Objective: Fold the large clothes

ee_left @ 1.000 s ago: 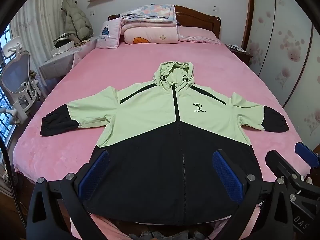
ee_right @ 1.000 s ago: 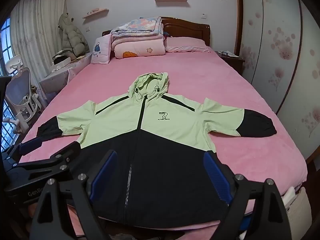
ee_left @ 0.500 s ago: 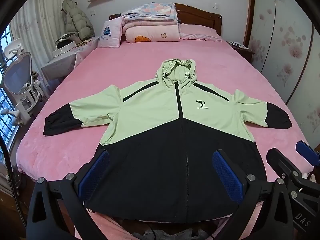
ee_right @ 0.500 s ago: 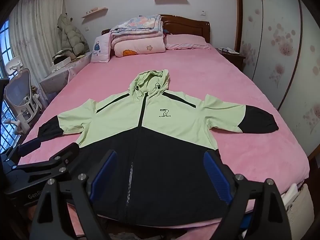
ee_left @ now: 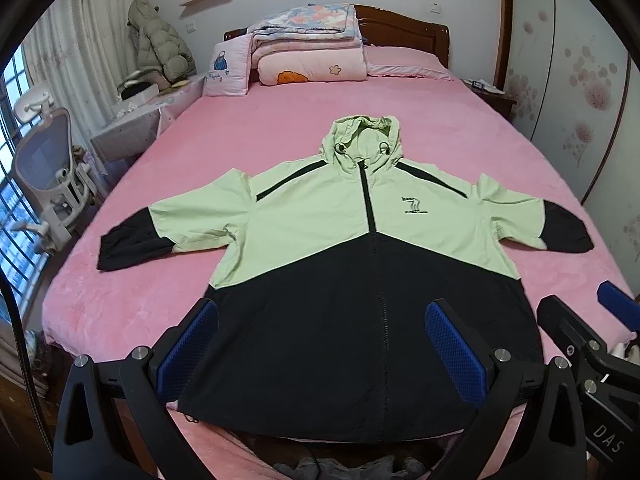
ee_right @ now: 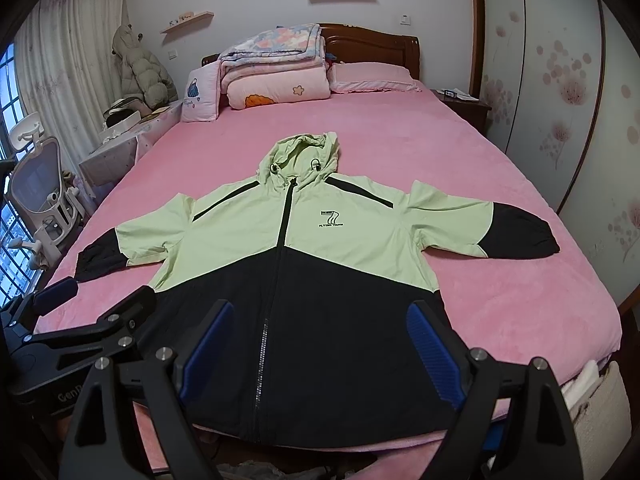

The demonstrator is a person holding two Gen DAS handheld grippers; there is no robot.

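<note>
A light green and black hooded jacket (ee_left: pixel 360 240) lies flat, front up, zipped, sleeves spread, on the pink bed (ee_left: pixel 280 128); it also shows in the right wrist view (ee_right: pixel 288 256). My left gripper (ee_left: pixel 320 344) is open and empty, held above the jacket's black hem. My right gripper (ee_right: pixel 320 344) is open and empty above the hem too. The right gripper's body shows at the right edge of the left wrist view (ee_left: pixel 592 344). The left gripper's body shows at the left of the right wrist view (ee_right: pixel 88 328).
Folded quilts (ee_left: pixel 312 48) and pillows (ee_left: pixel 404 62) lie at the headboard. A desk (ee_left: pixel 140 116) and white office chair (ee_left: pixel 48 176) stand left of the bed. A nightstand (ee_left: pixel 492 96) and wardrobe (ee_left: pixel 580 80) stand on the right. Dark cloth (ee_left: pixel 340 466) lies below the bed's foot.
Both grippers have risen and drawn back a little, so the jacket sits slightly lower in both views. The jacket has not moved. Both grippers stay open.
</note>
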